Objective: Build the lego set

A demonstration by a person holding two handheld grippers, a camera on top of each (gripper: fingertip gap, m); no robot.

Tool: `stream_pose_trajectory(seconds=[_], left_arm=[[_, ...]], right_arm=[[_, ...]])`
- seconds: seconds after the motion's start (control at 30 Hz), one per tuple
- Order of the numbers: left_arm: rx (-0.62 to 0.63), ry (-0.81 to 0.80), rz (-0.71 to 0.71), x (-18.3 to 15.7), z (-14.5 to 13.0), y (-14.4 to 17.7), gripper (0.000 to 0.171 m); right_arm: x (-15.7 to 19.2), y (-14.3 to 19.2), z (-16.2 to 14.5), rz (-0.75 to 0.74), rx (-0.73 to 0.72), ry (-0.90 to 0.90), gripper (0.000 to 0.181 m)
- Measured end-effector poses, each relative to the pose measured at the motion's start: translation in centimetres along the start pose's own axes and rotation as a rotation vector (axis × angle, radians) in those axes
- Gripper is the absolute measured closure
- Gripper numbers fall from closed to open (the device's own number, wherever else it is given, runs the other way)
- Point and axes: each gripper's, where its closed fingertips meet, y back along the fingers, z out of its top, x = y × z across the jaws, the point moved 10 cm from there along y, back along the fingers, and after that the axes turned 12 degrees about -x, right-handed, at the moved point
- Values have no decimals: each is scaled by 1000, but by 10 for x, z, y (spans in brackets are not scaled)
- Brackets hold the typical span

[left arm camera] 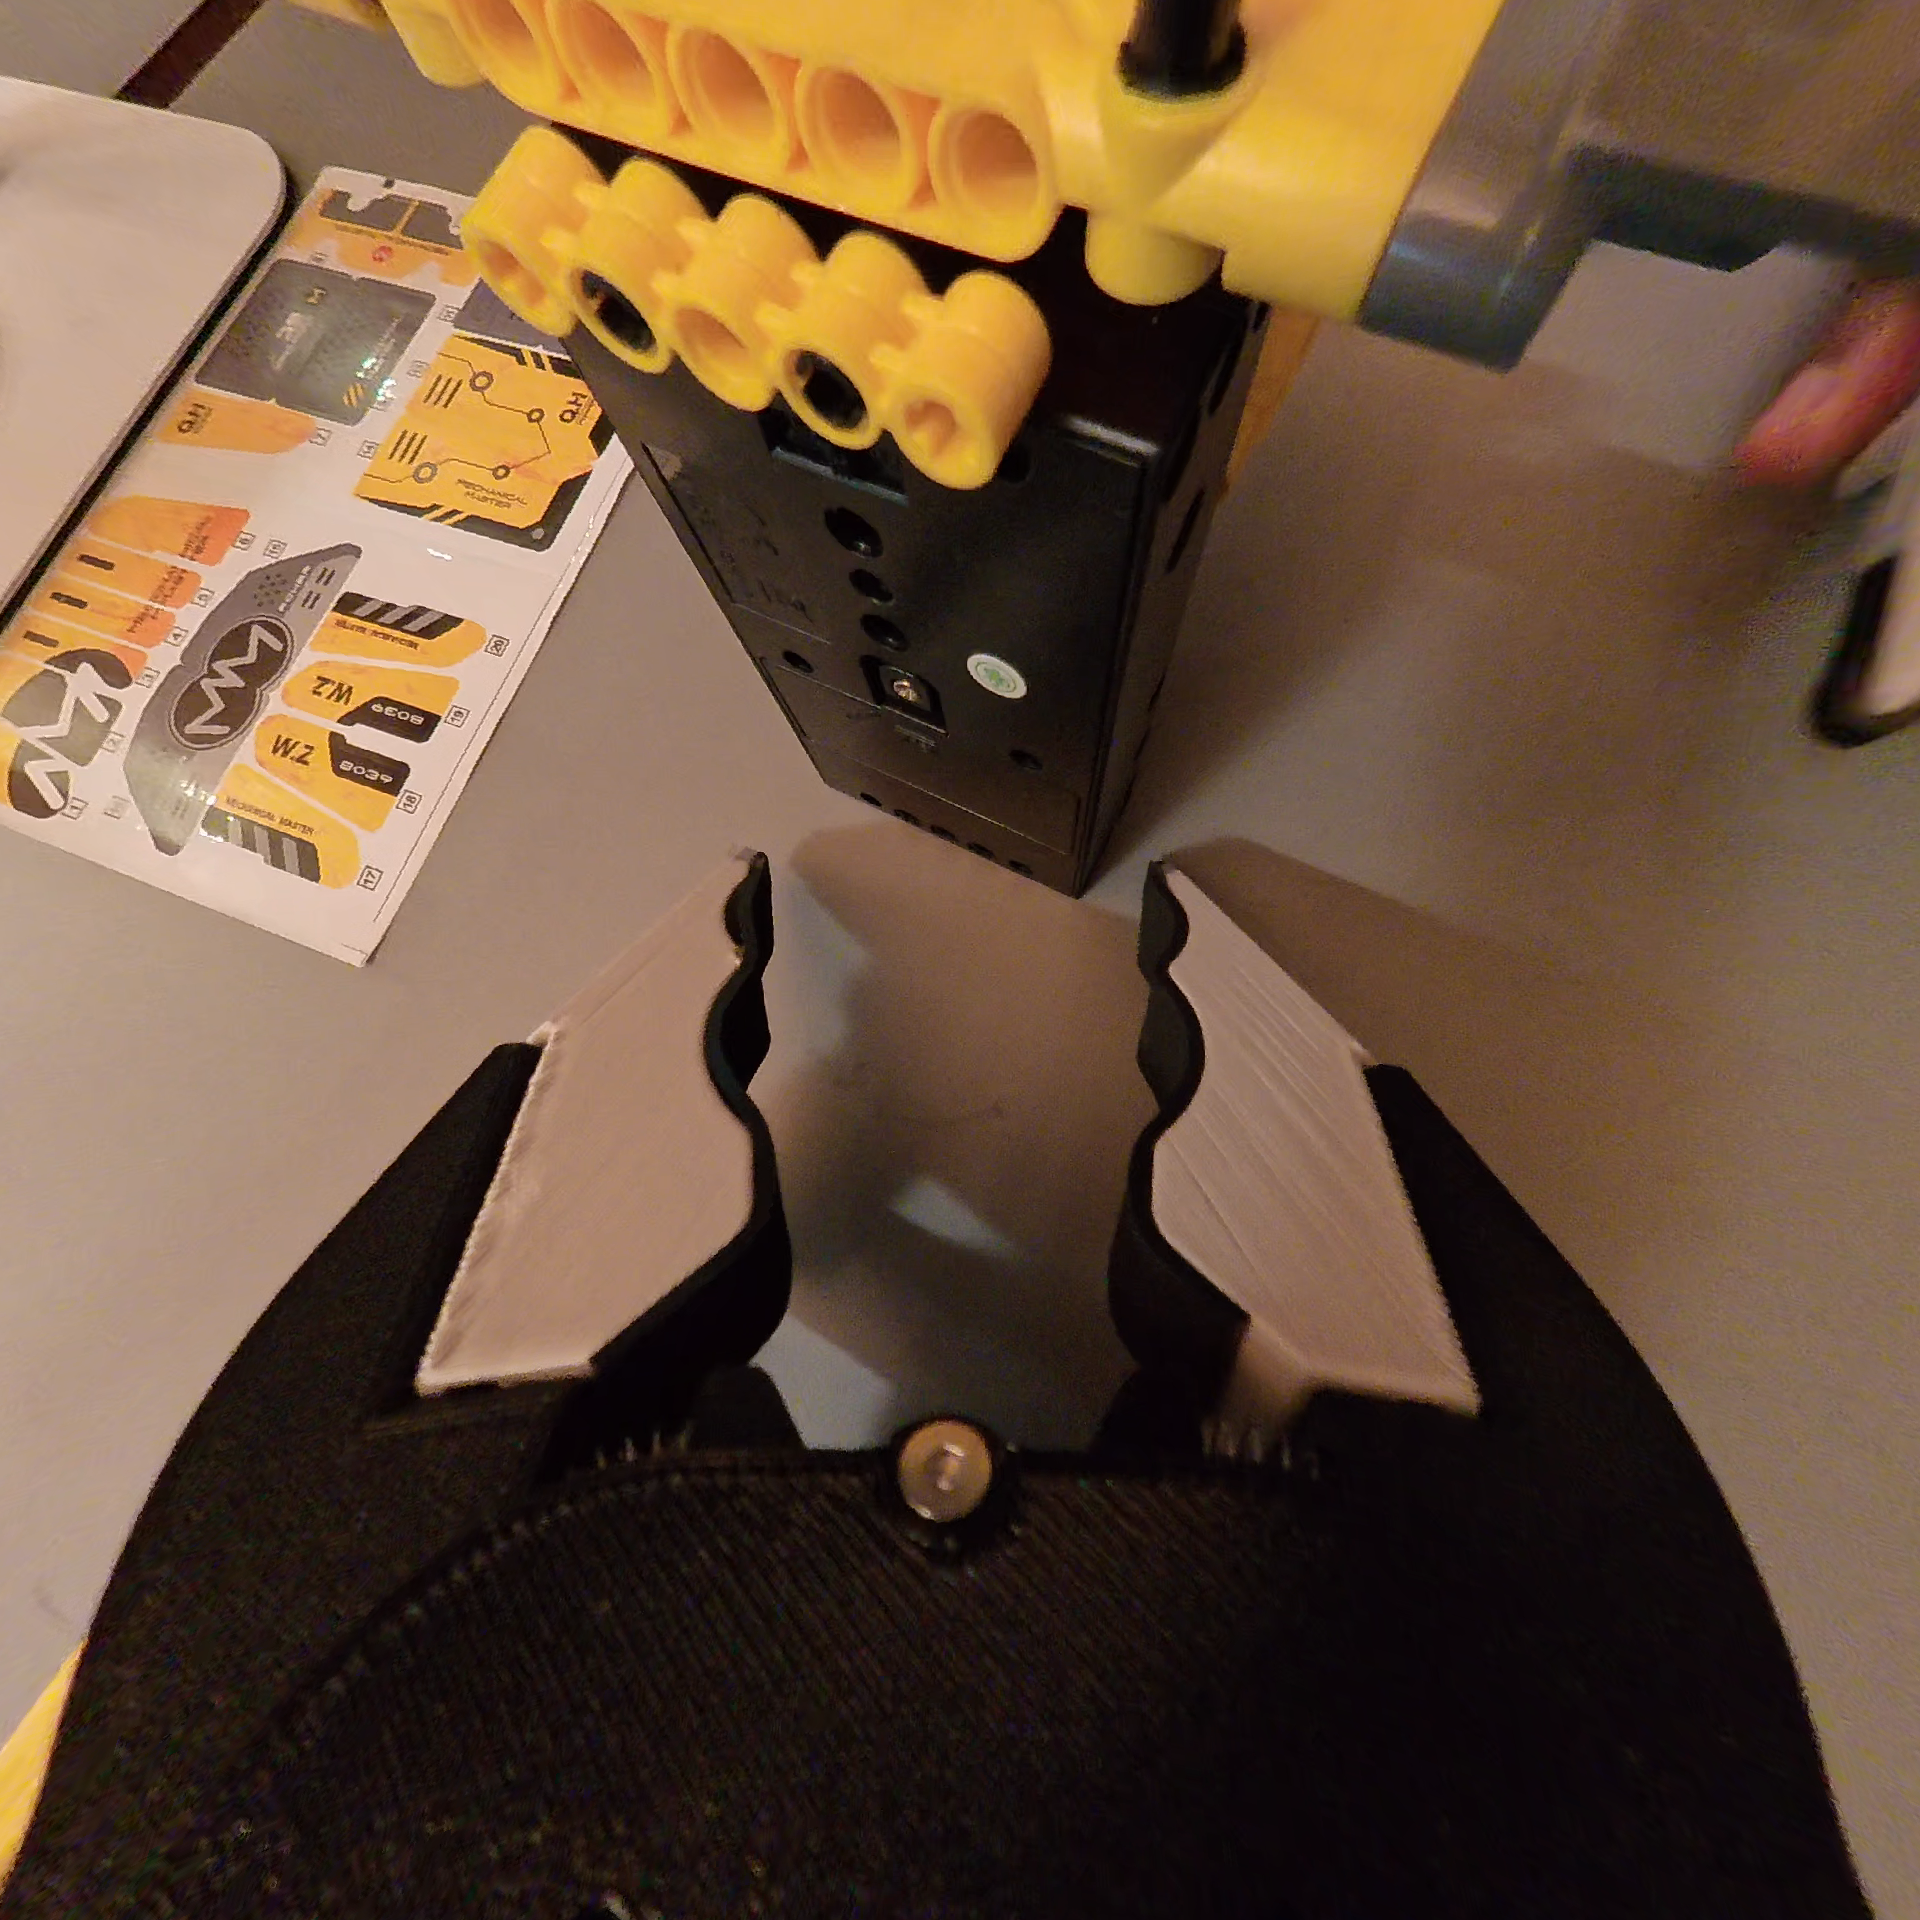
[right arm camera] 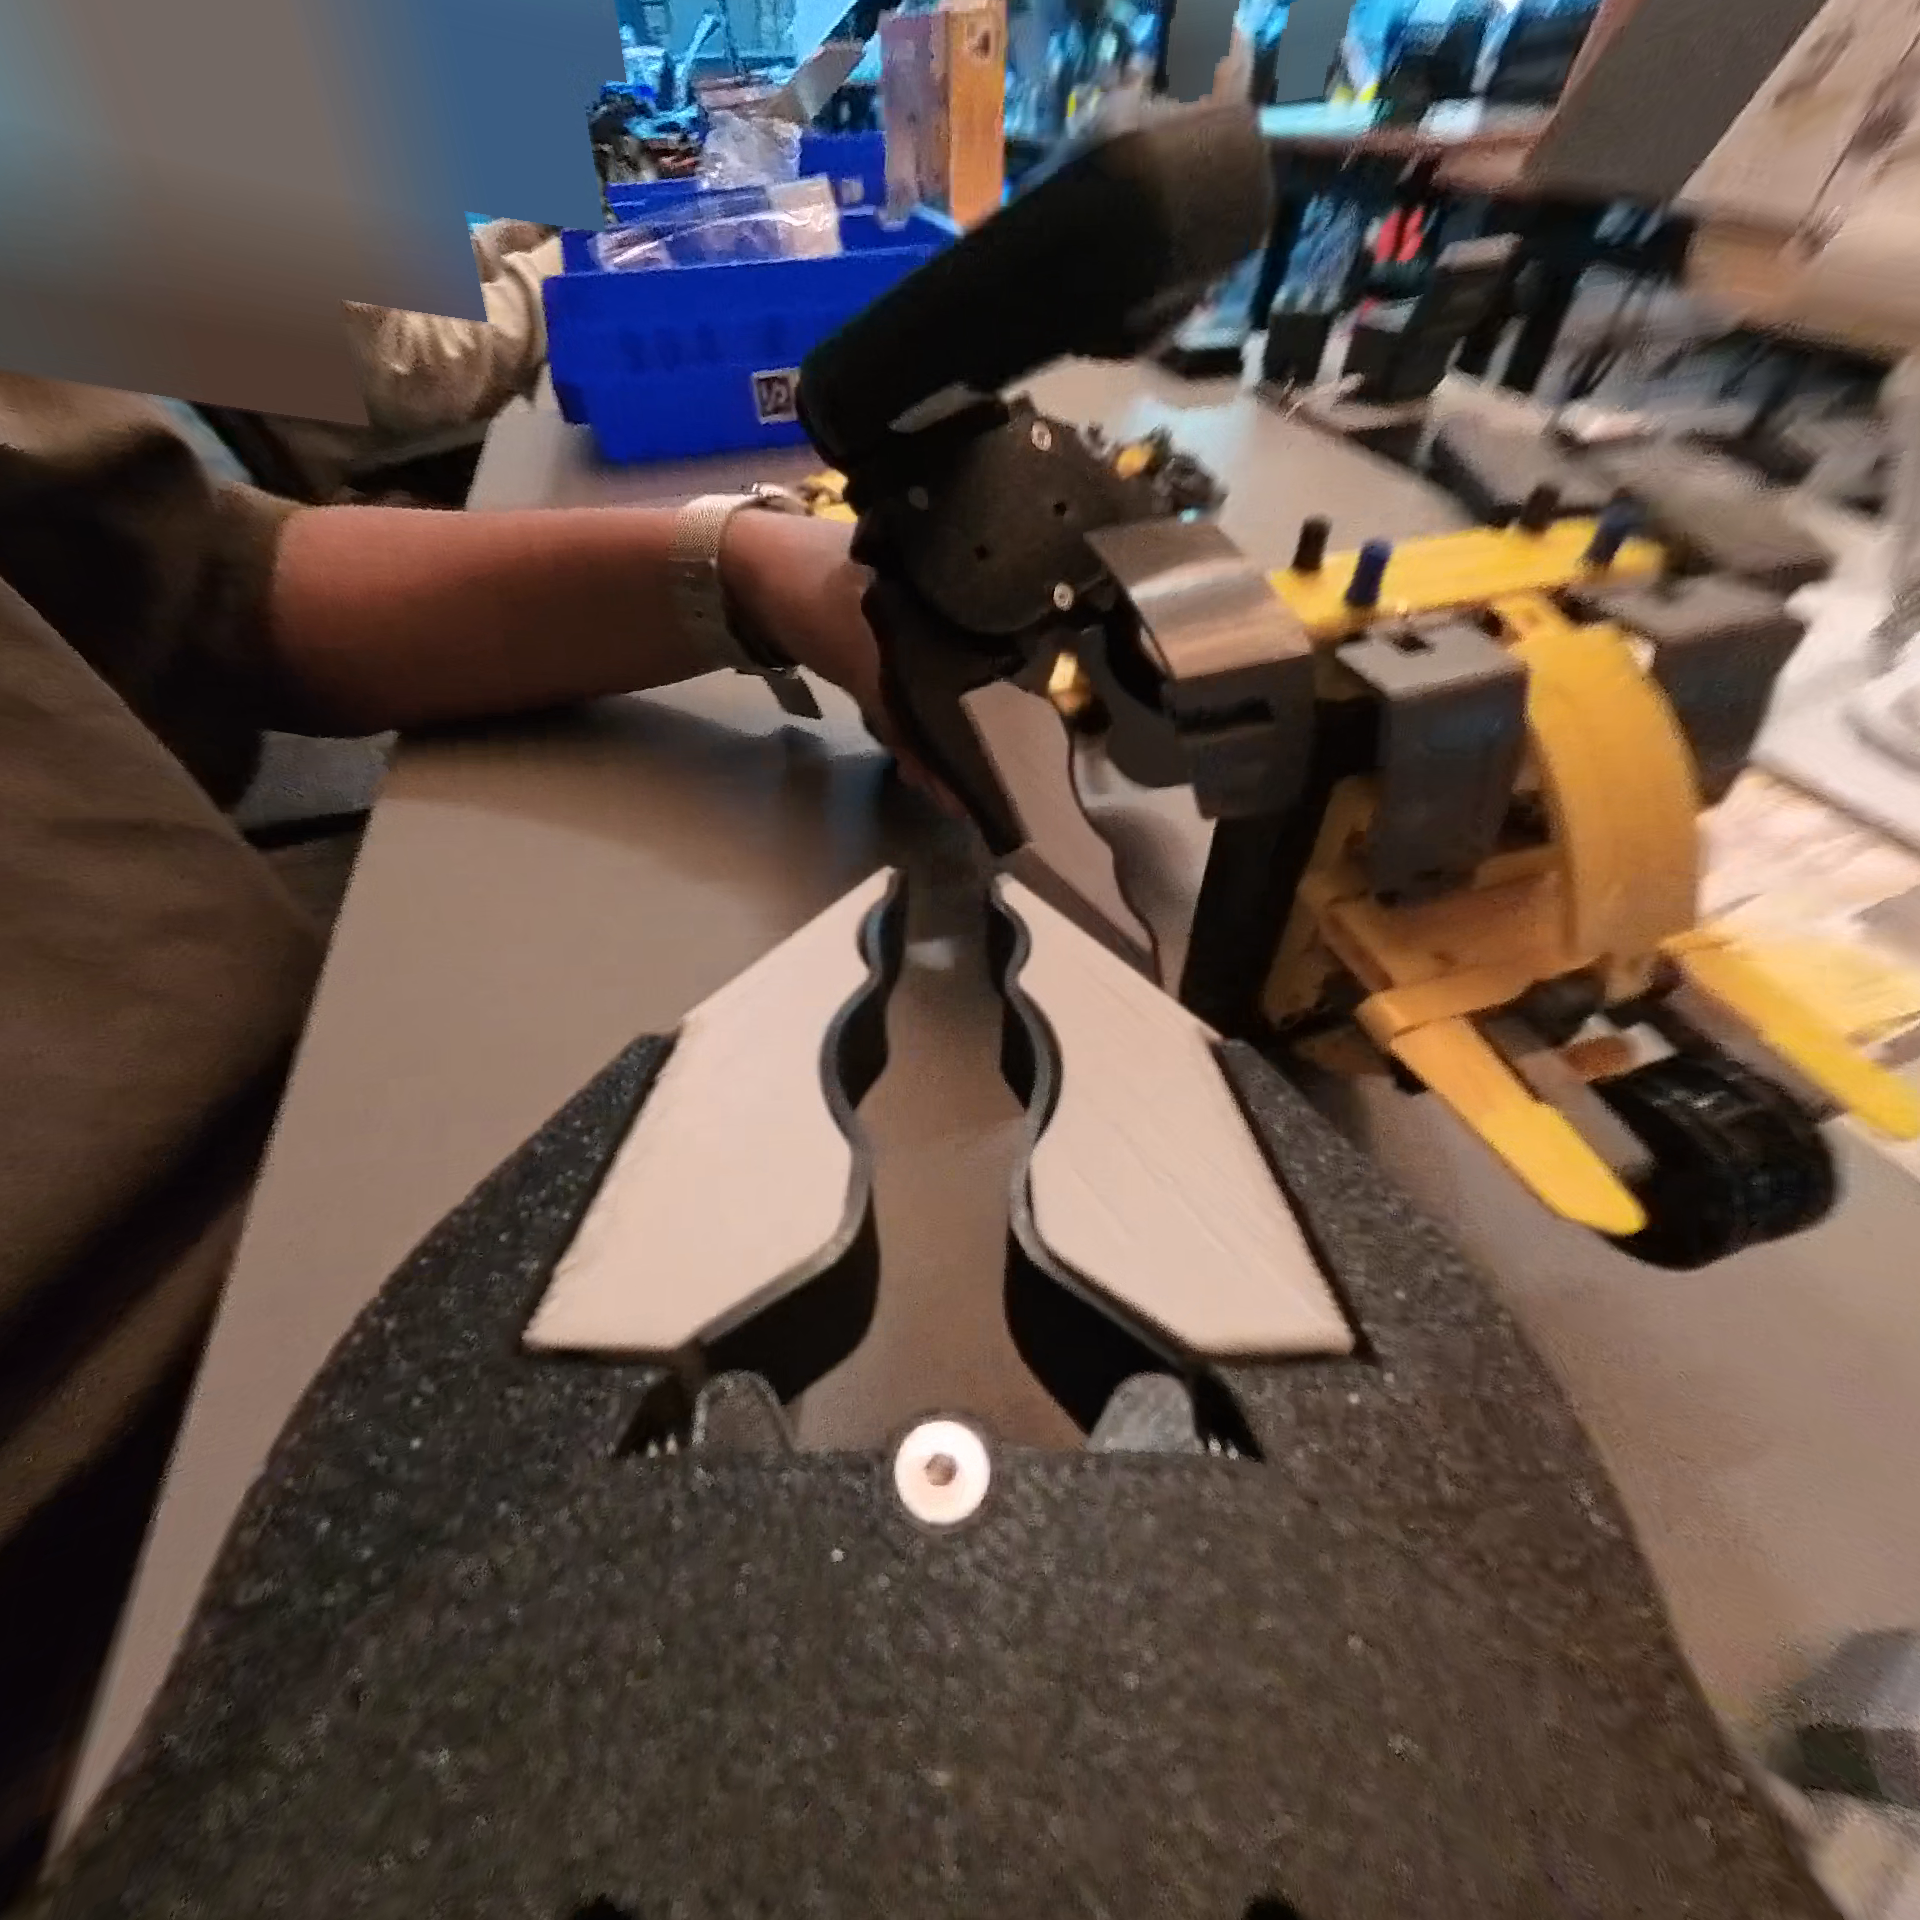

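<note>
In the left wrist view my left gripper [left arm camera: 954, 885] is open and empty, hovering just short of an upright black block [left arm camera: 935, 623] with ports on its face. The block stands on the grey table [left arm camera: 1455, 935] and is topped by yellow holed beams [left arm camera: 758, 301] of a brick-built model. In the right wrist view my right gripper [right arm camera: 945, 888] is only narrowly open, empty, low over the table [right arm camera: 582, 883]. Beyond it a hand holds the left gripper [right arm camera: 1216, 686] against the yellow model [right arm camera: 1600, 790], which has a black wheel [right arm camera: 1714, 1153].
A yellow-and-black sticker sheet [left arm camera: 281, 561] lies left of the block, beside a white tray [left arm camera: 114, 260]. A blurred hand [left arm camera: 1818, 395] is at the right. A person's forearm with a watch [right arm camera: 717, 592] crosses the table. Blue bins [right arm camera: 675, 343] and cluttered shelves stand behind.
</note>
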Motion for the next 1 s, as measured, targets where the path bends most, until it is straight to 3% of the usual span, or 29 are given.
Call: stream_pose_trajectory(seconds=[0.17, 0.33, 0.53, 0.6, 0.7, 0.8, 1.0], left_arm=[[-13, 17, -11, 1, 0, 1, 102], [-57, 19, -46, 2, 3, 4, 94], [-245, 32, -155, 10, 21, 0, 83], [-256, 37, -189, 13, 24, -3, 84], [-220, -2, -212, 18, 26, -12, 104], [-212, 2, -245, 22, 31, -18, 104], [-235, 21, -106, 41, 36, -30, 105]], right_arm=[[-9, -8, -19, 86, 208, -364, 142], [-8, -14, -24, 89, 280, -356, 135], [-7, -14, -24, 90, 281, -351, 135], [-7, -14, -24, 91, 282, -349, 135], [-7, -14, -24, 93, 280, -354, 135], [-7, -13, -24, 95, 274, -359, 135], [-7, -13, -25, 96, 277, -361, 135]])
